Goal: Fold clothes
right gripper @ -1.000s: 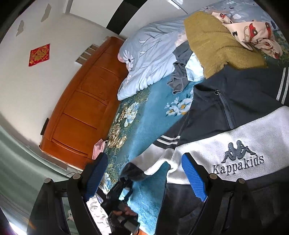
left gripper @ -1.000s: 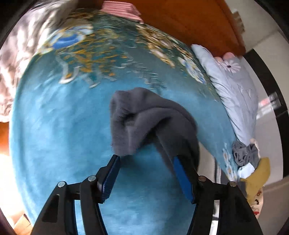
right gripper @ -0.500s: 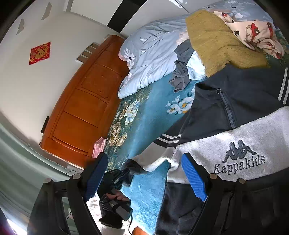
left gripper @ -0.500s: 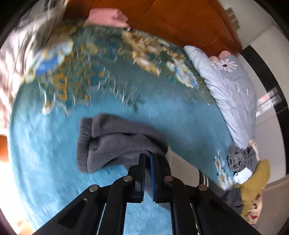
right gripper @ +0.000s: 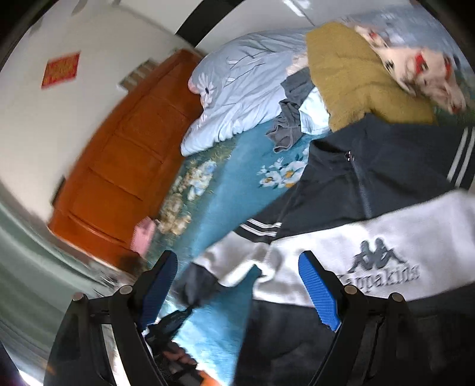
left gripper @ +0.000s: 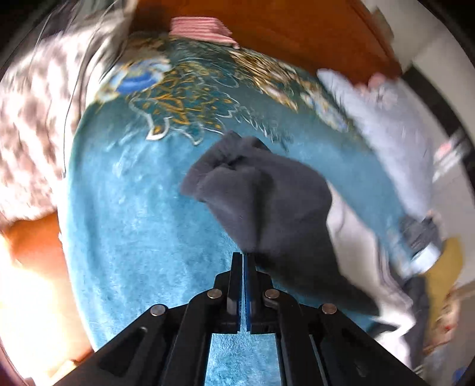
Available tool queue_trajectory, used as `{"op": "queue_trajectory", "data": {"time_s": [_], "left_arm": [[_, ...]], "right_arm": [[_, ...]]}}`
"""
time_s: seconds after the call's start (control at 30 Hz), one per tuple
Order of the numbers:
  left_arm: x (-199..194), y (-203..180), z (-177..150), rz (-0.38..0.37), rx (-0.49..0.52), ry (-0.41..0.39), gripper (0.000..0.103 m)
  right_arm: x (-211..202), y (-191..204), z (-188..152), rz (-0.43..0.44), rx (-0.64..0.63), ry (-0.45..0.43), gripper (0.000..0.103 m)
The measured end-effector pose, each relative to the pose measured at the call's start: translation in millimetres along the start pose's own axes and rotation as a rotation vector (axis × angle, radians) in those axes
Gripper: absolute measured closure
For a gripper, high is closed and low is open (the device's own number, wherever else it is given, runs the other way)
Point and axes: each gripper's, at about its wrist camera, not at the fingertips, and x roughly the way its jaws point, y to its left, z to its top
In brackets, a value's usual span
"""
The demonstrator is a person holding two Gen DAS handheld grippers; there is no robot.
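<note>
Jacket: dark navy fleece, white chest band with grey Kappa logo, zip collar, thin white stripes at shoulders. Lies spread front-up on blue blanket, collar toward mustard garment. Sleeve: dark grey cuff end bunched and raised off blanket, white section behind it; cuff edge pinched in left gripper.

One jacket, dark with white band. One sleeve cuff, dark grey. One blue blanket with flower print. One pale blue pillow. One mustard sweater. One cream garment with red print. One grey garment, crumpled. One pink folded cloth. One wooden headboard. One red wall decoration. Two grippers: left gripper, right gripper.
</note>
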Motion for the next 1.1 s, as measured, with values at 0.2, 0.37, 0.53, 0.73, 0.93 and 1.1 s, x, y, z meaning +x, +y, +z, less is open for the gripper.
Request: {"op": "queue_trajectory", "data": {"time_s": [0.2, 0.37, 0.53, 0.73, 0.93, 1.1], "left_arm": [[13, 20, 20, -0.013, -0.111, 0.001, 0.071], [13, 18, 36, -0.003, -0.151, -0.049, 0.090], [-17, -9, 59, 0.005, -0.021, -0.172, 0.098], [-42, -14, 74, 0.023, 0.059, -0.251, 0.103], [-6, 20, 36, 0.061, -0.037, -0.086, 0.103], [-33, -16, -6, -0.058, 0.059, -0.032, 0.102]], "right_arm": [[12, 5, -5, 0.021, -0.028, 0.051, 0.019], [15, 14, -10, -0.007, -0.083, 0.062, 0.019], [20, 22, -14, -0.004, -0.129, 0.093, 0.019], [21, 27, -16, 0.007, -0.146, 0.098, 0.019], [22, 27, -15, 0.009, -0.148, 0.103, 0.019], [27, 24, -14, 0.006, -0.137, 0.114, 0.019]]}}
